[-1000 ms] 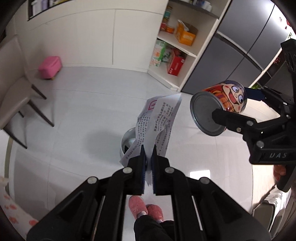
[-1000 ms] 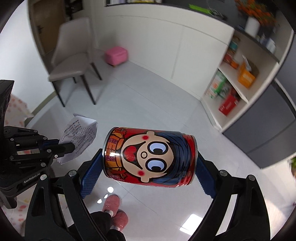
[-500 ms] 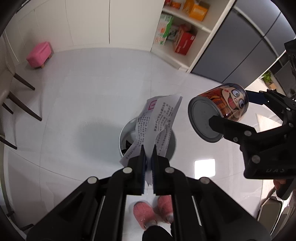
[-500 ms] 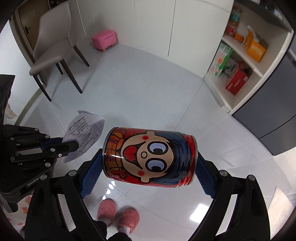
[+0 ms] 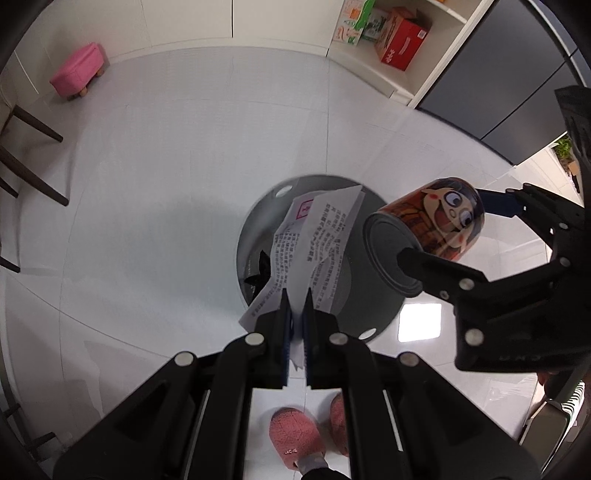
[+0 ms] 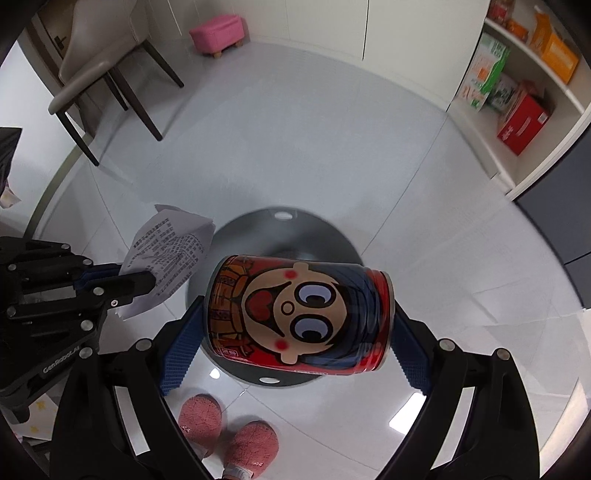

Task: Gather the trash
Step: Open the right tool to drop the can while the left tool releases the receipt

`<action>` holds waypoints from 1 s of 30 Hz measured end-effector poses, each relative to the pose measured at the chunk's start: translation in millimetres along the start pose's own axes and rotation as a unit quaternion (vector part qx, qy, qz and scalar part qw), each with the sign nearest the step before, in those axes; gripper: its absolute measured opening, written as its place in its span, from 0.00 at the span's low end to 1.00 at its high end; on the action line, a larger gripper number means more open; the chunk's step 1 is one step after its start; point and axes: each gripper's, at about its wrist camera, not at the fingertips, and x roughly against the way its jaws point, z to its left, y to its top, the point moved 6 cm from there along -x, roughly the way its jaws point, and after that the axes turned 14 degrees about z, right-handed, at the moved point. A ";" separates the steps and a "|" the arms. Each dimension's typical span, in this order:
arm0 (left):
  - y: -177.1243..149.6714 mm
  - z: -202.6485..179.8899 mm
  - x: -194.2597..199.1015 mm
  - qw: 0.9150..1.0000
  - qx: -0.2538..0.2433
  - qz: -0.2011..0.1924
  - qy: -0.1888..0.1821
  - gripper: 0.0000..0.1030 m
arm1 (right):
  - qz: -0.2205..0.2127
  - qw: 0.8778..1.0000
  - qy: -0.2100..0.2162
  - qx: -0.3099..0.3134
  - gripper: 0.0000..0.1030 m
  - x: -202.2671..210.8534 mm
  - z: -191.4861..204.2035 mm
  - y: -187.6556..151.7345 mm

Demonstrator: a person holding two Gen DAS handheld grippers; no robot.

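Both loads now hang lower over the bin [image 5: 258,229], pink slippers [image 6: 229,439] beneath.

Both views taken from fisheye cameras mounted behind each tool, aimed steeply down at the white floor [image 5: 155,192]. Left wrist view looked along the left tool [image 5: 296,295], close above the round grey bin [image 5: 258,236], with the right tool [image 5: 439,236] seen side-on at the right edge. Right wrist view looked along the right tool [image 6: 297,317], likewise close over the bin [image 6: 332,236], with the left tool [image 6: 146,282] entering from the left. Shared between them: the bin, the printed paper [image 5: 317,236] [image 6: 170,251], the cartoon can [image 5: 436,225] [image 6: 295,314], pink slippers [image 5: 295,439] [image 6: 225,432] at the near edge, the pink stool [image 5: 77,70] [image 6: 218,31] and the shelves [image 5: 417,55] [image 6: 524,103] at the far side.
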 end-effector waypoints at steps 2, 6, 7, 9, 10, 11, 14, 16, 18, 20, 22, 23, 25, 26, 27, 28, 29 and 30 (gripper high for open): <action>2.5 -1.4 -4.2 1.000 0.000 0.002 0.001 0.06 | 0.005 1.000 -0.001 0.001 0.86 -5.9 1.2 0.5; 6.9 -1.3 -9.9 1.000 0.003 0.004 -0.003 0.06 | 0.005 1.000 0.004 -0.003 0.89 -12.0 1.6 1.0; 7.1 -1.2 -11.1 1.000 0.004 0.004 -0.004 0.06 | 0.003 1.000 0.001 -0.002 0.90 -11.6 1.3 0.9; 9.2 -0.4 -14.2 1.000 0.005 0.004 -0.005 0.06 | 0.003 1.000 -0.004 -0.002 0.90 -11.9 1.4 0.3; 10.3 -1.2 -14.7 1.000 0.004 0.004 -0.006 0.06 | 0.004 1.000 -0.006 -0.002 0.90 -12.3 0.8 -0.3; 11.5 -2.4 -15.1 1.000 0.003 0.003 -0.007 0.06 | 0.003 1.000 -0.008 -0.003 0.90 -11.6 -0.5 -0.6; 12.8 -6.1 -15.8 1.000 -0.001 0.000 -0.008 0.06 | 0.000 1.000 -0.020 -0.004 0.90 -9.1 -5.9 -4.3; 14.6 -7.8 -15.8 1.000 -0.002 -0.003 -0.008 0.06 | -0.002 1.000 -0.027 -0.007 0.90 -5.8 -10.4 -7.3; 16.0 -8.8 -15.7 1.000 -0.001 -0.007 -0.010 0.06 | -0.004 0.999 -0.032 -0.010 0.90 -1.3 -13.2 -11.1; 16.7 -9.9 -15.3 1.000 0.000 -0.012 -0.011 0.09 | -0.006 0.999 -0.039 -0.011 0.90 2.7 -15.9 -14.5; 16.5 -11.1 -15.8 1.000 0.003 -0.015 -0.010 0.11 | -0.007 0.999 -0.045 -0.012 0.90 6.6 -18.0 -16.9; 16.3 -12.1 -16.5 1.000 0.004 -0.014 -0.010 0.15 | -0.007 0.999 -0.047 -0.013 0.90 8.0 -19.1 -18.1; 13.3 -13.5 -12.3 1.000 0.004 -0.016 -0.010 0.63 | -0.008 0.999 -0.049 -0.016 0.90 10.6 -20.6 -19.3; 13.0 -14.8 -9.6 1.000 0.006 -0.023 -0.014 0.71 | -0.008 0.999 -0.050 -0.017 0.90 11.7 -20.8 -20.0; 12.7 -14.0 -6.4 0.999 0.013 -0.033 -0.015 0.73 | -0.008 0.999 -0.051 -0.016 0.90 12.5 -21.6 -20.6; 11.4 -14.5 -4.5 0.999 0.014 -0.032 -0.023 0.73 | -0.009 0.998 -0.053 -0.018 0.90 13.8 -21.2 -21.9; 10.3 -14.5 -3.4 0.999 0.015 -0.029 -0.021 0.73 | -0.009 0.998 -0.053 -0.019 0.90 14.8 -21.6 -22.5; 9.5 -14.7 -1.8 0.999 0.015 -0.029 -0.020 0.73 | -0.008 0.998 -0.053 -0.021 0.90 15.9 -21.0 -23.5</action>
